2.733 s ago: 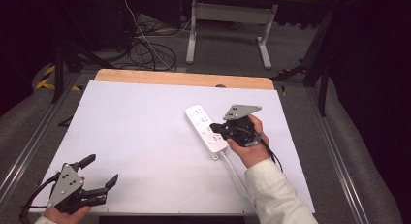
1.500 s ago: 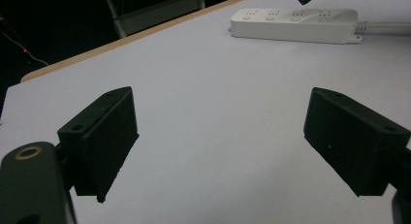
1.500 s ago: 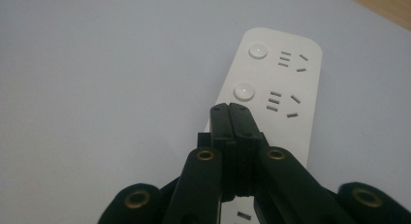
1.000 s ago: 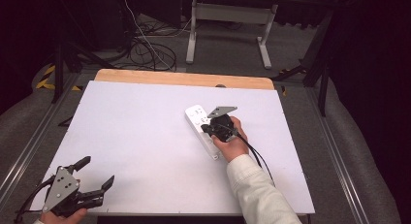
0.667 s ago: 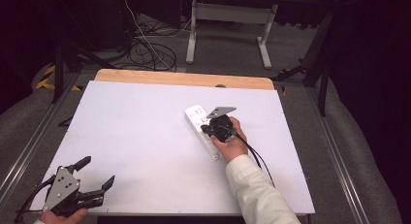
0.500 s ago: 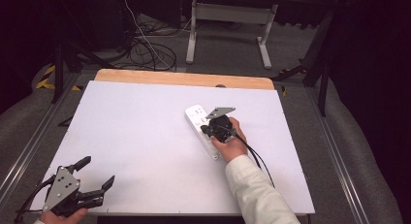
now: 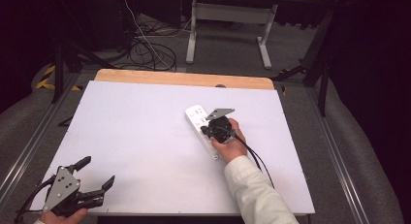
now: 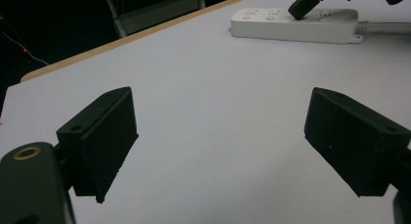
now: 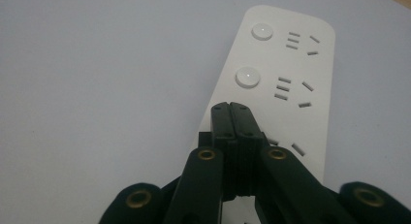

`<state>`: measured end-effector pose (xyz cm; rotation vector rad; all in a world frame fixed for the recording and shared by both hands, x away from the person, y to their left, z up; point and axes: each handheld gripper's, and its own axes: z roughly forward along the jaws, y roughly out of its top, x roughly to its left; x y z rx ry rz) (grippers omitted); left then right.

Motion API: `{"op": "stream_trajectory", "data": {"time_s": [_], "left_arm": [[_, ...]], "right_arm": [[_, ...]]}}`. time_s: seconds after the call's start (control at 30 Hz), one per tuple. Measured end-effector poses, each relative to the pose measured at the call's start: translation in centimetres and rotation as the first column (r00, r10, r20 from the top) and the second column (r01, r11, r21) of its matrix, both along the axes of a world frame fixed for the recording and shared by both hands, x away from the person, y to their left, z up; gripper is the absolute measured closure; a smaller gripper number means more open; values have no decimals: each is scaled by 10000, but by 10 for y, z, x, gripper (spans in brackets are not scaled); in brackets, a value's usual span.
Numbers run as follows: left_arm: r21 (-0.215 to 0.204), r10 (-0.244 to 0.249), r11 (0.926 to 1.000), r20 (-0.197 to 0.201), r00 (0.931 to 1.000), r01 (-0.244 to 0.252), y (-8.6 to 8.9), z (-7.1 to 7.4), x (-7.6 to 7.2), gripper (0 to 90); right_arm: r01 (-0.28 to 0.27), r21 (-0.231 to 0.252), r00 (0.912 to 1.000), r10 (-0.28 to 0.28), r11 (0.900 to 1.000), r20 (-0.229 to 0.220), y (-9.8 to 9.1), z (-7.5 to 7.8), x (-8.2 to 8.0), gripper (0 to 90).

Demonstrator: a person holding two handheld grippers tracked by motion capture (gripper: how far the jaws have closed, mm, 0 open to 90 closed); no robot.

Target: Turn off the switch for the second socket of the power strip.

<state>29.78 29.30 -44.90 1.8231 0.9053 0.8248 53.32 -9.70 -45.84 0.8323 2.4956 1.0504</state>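
High view, and the white power strip (image 7: 202, 129) lies a little right of centre on the pale surface (image 7: 126, 136), running from upper left down toward lower right, its cable (image 7: 257, 158) trailing off past the sleeve (image 7: 252, 192). The right hand-held gripper (image 7: 209, 132) is down over the middle of the strip, the person's hand (image 7: 228, 144) wrapped round it, the grey plate up top. Over in the lower left corner of the frame, the left hand-held gripper (image 7: 97, 173) sits near the surface's front edge, well apart from the strip, its jaws spread wide.

Left gripper view: the two black jaws stand far apart with bare surface between them, and the power strip (image 8: 295, 26) shows at the upper right, a dark jaw tip of the other gripper touching down on its top face.

Right gripper view: jaws pressed together, tips meeting on the strip's face (image 9: 295, 88), just below the second of two round buttons (image 9: 247, 77), beside the socket slots. Nothing is pinched between them.
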Motion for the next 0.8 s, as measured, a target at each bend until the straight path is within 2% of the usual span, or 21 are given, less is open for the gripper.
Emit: {"op": "stream_trajectory", "data": {"time_s": [0.37, 0.67, 0.8], "left_arm": [[84, -13, 10000, 43, 10000, 12, 0, 0, 0, 123], [109, -26, 9999, 22, 10000, 26, -1, 0, 0, 123], [107, -61, 9999, 3, 10000, 61, -1, 0, 0, 124]], "right_arm": [[125, 149, 9999, -124, 9998, -90, 1, -1, 1, 900], [129, -64, 9999, -129, 9999, -70, 3, 0, 1, 900], [132, -285, 9998, -128, 9995, 139, 5, 0, -1, 900]]}}
